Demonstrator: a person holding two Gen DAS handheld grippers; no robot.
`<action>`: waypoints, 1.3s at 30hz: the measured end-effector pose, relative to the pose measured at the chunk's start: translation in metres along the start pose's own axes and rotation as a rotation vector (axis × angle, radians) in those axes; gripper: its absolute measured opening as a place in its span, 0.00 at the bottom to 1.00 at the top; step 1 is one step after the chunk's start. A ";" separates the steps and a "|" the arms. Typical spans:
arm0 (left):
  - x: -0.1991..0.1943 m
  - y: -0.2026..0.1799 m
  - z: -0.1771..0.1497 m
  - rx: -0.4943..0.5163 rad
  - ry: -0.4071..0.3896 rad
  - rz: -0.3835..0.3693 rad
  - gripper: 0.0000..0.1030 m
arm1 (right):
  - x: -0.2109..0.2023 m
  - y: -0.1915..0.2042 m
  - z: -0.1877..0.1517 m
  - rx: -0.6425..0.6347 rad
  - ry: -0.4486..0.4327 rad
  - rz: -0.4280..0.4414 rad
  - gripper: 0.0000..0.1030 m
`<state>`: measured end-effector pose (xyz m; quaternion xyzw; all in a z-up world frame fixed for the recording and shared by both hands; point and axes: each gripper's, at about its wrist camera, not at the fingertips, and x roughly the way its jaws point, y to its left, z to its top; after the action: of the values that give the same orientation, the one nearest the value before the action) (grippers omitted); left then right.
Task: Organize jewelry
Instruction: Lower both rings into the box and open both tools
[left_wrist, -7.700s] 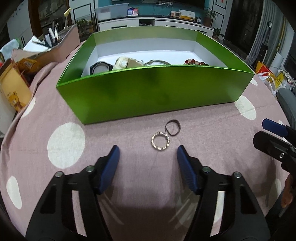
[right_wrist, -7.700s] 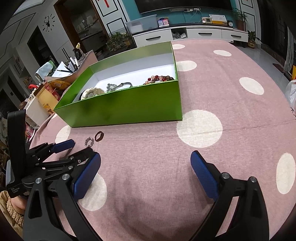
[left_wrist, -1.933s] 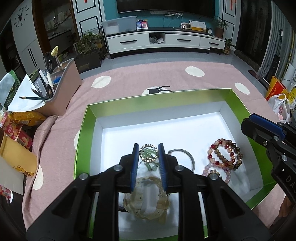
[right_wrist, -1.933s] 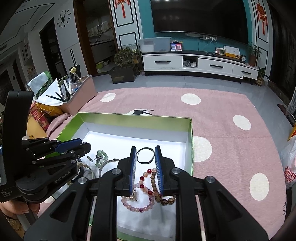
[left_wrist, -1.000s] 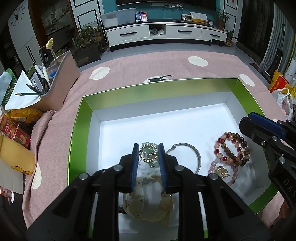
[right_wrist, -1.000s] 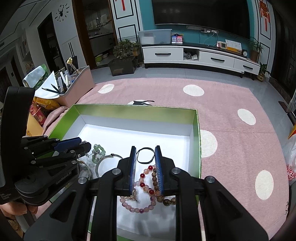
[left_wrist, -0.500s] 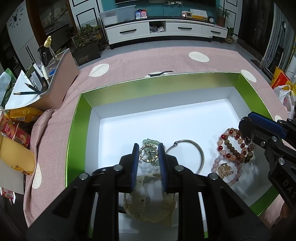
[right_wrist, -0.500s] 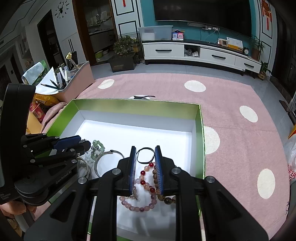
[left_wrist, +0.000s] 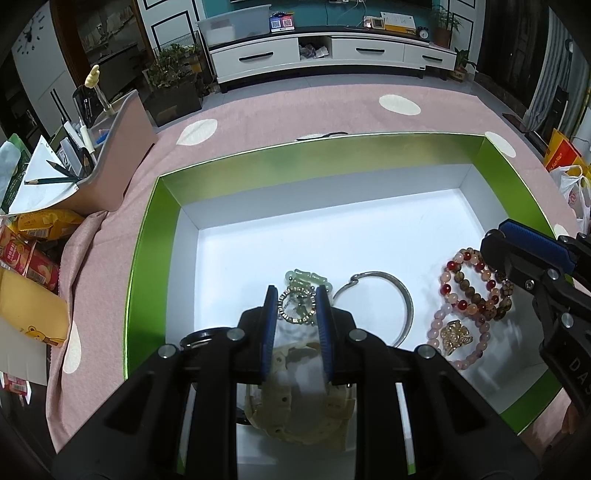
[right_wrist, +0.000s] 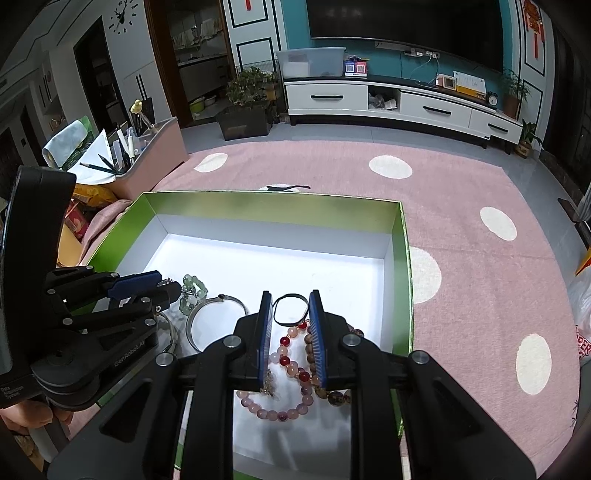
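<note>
Left gripper: the left gripper (left_wrist: 297, 308) is held over the near left part of the green box (left_wrist: 325, 162); a beaded ring (left_wrist: 296, 307) is clamped between its narrow blue pads.
Right gripper: the right gripper (right_wrist: 291, 314) is poised over the near right part of the box; a thin black ring (right_wrist: 291, 309) is pinched between its narrowly set pads.
Box contents: a silver bangle (left_wrist: 384, 306), a jade-green bead bracelet (left_wrist: 306, 277), a red and brown bead bracelet (left_wrist: 476, 286), a pink bead bracelet with a gold charm (left_wrist: 456, 338) and a cream watch strap (left_wrist: 295, 410) are seen on the white floor, all toward the near side.
Surface: the box is set on a pink cloth with white dots (right_wrist: 461, 206).
Writing: "GenRobot.AI" (right_wrist: 127, 353) is read on the left gripper's body in the right wrist view; the letters "DAS" (left_wrist: 578, 373) are read on the right gripper's body in the left wrist view.
Far left: a pink organiser with pencils (left_wrist: 110, 147) is placed beside snack packets (left_wrist: 33, 243).
</note>
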<state>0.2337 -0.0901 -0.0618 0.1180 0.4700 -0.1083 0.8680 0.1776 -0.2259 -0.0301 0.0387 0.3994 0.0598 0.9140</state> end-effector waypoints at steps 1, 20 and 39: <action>0.001 0.000 0.000 0.000 0.002 0.000 0.20 | 0.000 0.000 0.000 0.000 0.001 0.000 0.19; 0.003 -0.001 -0.001 0.006 0.014 0.004 0.20 | 0.004 -0.001 -0.003 0.002 0.013 -0.004 0.19; -0.020 0.001 0.001 -0.001 -0.018 0.022 0.54 | -0.014 -0.003 -0.002 0.026 0.000 -0.020 0.26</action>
<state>0.2241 -0.0882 -0.0448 0.1217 0.4607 -0.0995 0.8735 0.1670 -0.2311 -0.0220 0.0465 0.4007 0.0455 0.9139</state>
